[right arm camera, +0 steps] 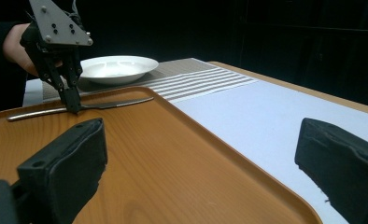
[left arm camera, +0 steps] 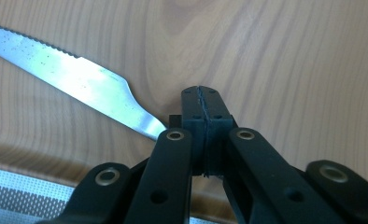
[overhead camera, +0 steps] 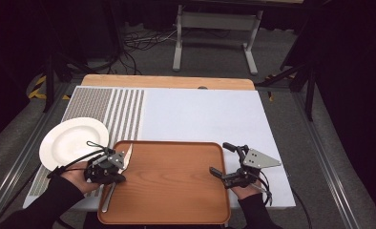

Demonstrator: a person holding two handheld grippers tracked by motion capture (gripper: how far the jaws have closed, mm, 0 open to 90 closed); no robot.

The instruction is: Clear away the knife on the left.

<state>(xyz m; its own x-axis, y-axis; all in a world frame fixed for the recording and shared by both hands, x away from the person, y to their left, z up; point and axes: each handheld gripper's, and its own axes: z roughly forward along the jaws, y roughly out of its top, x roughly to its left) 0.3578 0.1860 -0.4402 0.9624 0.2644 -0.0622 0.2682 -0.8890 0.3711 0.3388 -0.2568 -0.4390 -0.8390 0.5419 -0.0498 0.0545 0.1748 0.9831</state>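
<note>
- The left gripper (left arm camera: 201, 109) pinched the knife (left arm camera: 74, 79) with its 2 jaws closed, on the tray (overhead camera: 176, 191).
- The right gripper (overhead camera: 223, 160) hovered with jaws spread, well apart from the knife.
- A white plate (overhead camera: 71, 138) sat just beyond the left gripper.

One wooden tray (overhead camera: 176, 191) and one white plate (overhead camera: 71, 138) sit here. There is one knife (overhead camera: 119, 174) and one striped placemat (overhead camera: 124, 112).

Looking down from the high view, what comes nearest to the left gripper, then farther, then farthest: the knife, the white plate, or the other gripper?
1. Knife: right at the left gripper, on the tray's left edge.
2. White plate: just beyond, on the striped mat.
3. Right gripper: farthest, across the tray at its right edge.
</note>
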